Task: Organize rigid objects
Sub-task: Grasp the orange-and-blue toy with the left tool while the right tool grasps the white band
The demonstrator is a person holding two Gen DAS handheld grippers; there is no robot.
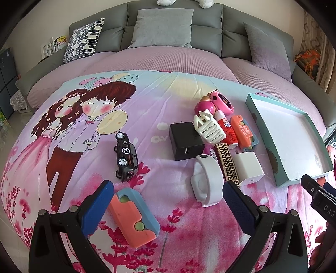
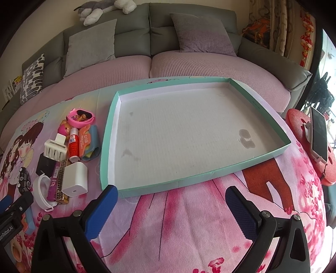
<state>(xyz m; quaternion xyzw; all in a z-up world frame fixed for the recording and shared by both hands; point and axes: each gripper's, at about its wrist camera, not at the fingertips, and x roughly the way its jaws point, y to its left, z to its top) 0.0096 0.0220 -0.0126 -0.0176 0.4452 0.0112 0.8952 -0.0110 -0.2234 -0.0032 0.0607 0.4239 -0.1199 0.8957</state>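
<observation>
The left gripper [image 1: 168,208] is held low over the patterned sheet [image 1: 168,100], tilted forward, its blue-padded fingers [image 1: 96,208] spread wide with nothing between them; an orange-and-blue toy block [image 1: 134,218] lies flat on the sheet just inside the left-hand finger, touching or nearly touching its pad, though which I cannot tell; past the other finger sits a white wristband [image 1: 206,178], and beyond it a tight heap: a white charger cube [image 1: 248,168], a gold-patterned box [image 1: 226,161], a black adapter [image 1: 185,140], a white slotted clip [image 1: 208,126], a red-and-white glue tube [image 1: 229,130], a second orange-and-blue block [image 1: 243,132] and pink toys [image 1: 218,100]; a black toy car [image 1: 126,155] rests on its side, apart from the heap, towards the left. The right gripper [image 2: 170,210] hovers likewise low and level, its jaws released and wide apart, grasping nothing, its fingertips just short of the near wall of the shallow teal tray [image 2: 168,184]; the tray's white floor is bare but for a few grey stains; the heap lies just beside the tray's left wall; a phone [image 2: 319,134] leans on a red stand [image 2: 298,124] at the far right; behind the sheet runs a grey sofa [image 2: 189,14] with cushions [image 2: 201,33].
</observation>
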